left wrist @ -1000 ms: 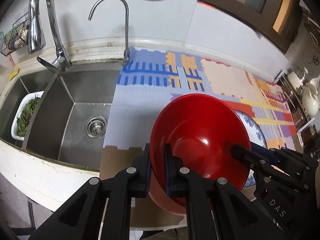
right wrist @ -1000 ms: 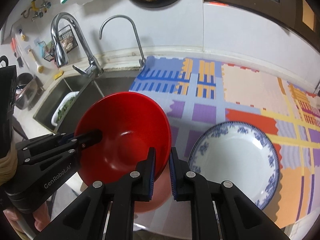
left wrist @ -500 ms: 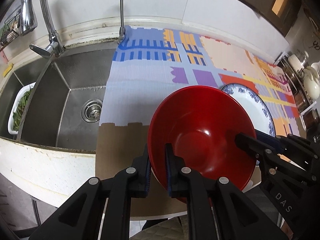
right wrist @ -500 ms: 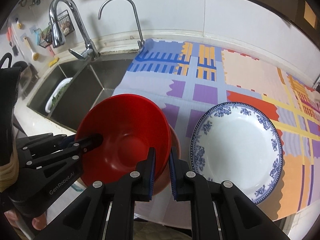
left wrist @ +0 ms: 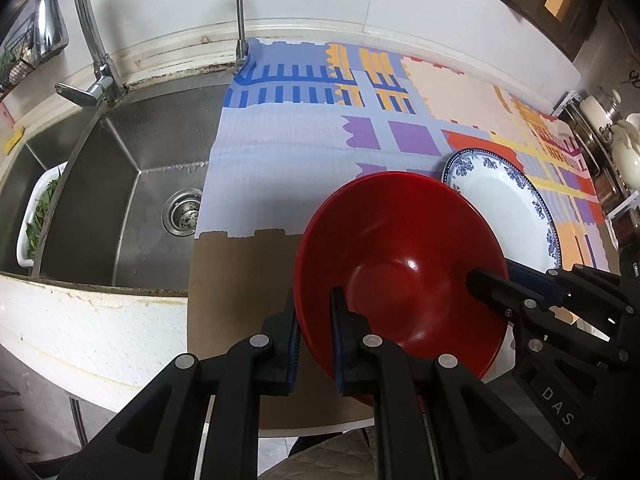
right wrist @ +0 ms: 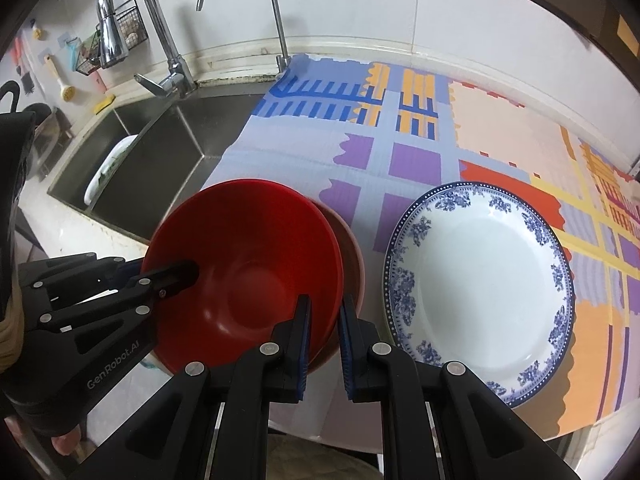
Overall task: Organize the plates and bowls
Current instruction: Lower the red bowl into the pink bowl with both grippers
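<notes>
Left tool [left wrist: 314,340] and right tool [right wrist: 323,344] each clamped on opposite rims of red bowl [right wrist: 244,276]: likely light, rigid, glossy-slippery; rim grip suits.

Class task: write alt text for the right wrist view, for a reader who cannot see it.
Two black grippers, right gripper and left gripper, clamp opposite rims of a red bowl above another bowl, beside a blue-and-white plate on a colourful mat, with the sink behind.

left gripper [left wrist: 314,340] – 2 fingers clamped on red bowl [left wrist: 400,256] near-left rim | right gripper [right wrist: 323,340] – 2 fingers clamped on its right rim
</notes>
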